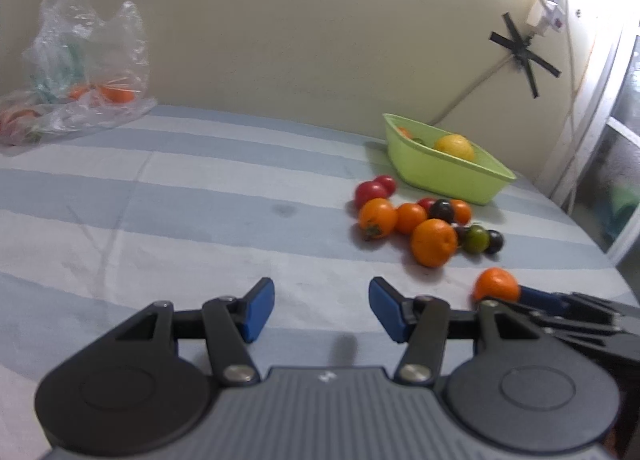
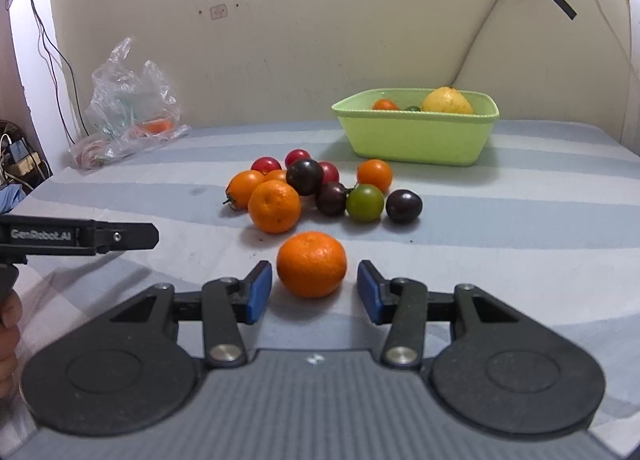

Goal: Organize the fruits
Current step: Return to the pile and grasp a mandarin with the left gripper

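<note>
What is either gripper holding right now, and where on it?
Nothing. The round orange mandarin sits between the right gripper's open blue pads, visible gaps both sides. The left gripper is open and empty.

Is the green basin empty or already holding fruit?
Holding fruit: inside the green basin sit a yellow lemon-like fruit, a small orange fruit and something small and green.

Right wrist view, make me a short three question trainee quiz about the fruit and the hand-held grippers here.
1. True or false: the right hand-held gripper squeezes the round orange mandarin.
2. Which fruit in the light green plastic basin is largest?
A. yellow lemon
B. plum
3. What lies far left by the wall?

Key:
1. False; the pads stand clear of it.
2. A.
3. A crumpled clear plastic bag.
</note>
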{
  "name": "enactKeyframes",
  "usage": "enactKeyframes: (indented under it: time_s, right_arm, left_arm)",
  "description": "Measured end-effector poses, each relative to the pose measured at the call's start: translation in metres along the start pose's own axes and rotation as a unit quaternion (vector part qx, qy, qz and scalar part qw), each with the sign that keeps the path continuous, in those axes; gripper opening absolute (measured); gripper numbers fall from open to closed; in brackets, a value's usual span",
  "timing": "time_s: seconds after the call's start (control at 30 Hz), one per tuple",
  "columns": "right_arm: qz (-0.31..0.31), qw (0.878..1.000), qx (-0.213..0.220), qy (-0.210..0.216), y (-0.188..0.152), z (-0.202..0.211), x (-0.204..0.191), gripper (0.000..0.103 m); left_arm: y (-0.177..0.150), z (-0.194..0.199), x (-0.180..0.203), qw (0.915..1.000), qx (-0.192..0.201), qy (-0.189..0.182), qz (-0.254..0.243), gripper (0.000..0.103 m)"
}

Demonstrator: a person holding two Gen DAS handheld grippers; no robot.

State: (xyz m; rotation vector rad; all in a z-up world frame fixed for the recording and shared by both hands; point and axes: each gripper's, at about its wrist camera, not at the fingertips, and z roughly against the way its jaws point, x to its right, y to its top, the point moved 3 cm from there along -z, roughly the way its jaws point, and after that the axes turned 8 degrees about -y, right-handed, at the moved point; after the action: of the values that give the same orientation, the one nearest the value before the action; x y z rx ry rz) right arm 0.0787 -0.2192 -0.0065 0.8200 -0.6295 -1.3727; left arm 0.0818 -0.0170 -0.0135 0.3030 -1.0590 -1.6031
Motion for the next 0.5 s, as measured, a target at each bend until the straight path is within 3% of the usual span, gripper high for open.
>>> enactKeyframes:
  time_s: [0.13,0.27,0.3,0.37,0.5]
  right_arm:
    - [-0.005,1.000,0.003,0.003,-0.001,0.001,0.002,0.050]
    - [0.005,1.000,0.001,0.002,-0.001,0.002,0.001,0.050]
    - [0.017,1.000,0.002,-0.002,-0.001,0.002,-0.001,0.046]
    - [0.042,0.999,0.007,-0.004,-0.001,0.004,-0.005,0.039]
    - [0.051,0.998,0.009,-0.029,0.000,0.003,-0.001,0.040]
  left_arm:
    - [0.006,-0.009,0.014,0.9997,-0.010,-0.017,-0.014,0.052]
    - [0.023,-0.023,0.034,0.9978,-0.021,-0.058,-0.024,0.048]
    - [0.027,-0.029,0.041,0.9972,-0.023,-0.064,-0.031,0.048]
    - [0.033,-0.041,0.052,0.9961,-0.031,-0.069,-0.045,0.048]
    - [0.035,-0.068,0.065,0.9948,-0.059,-0.061,-0.057,0.043]
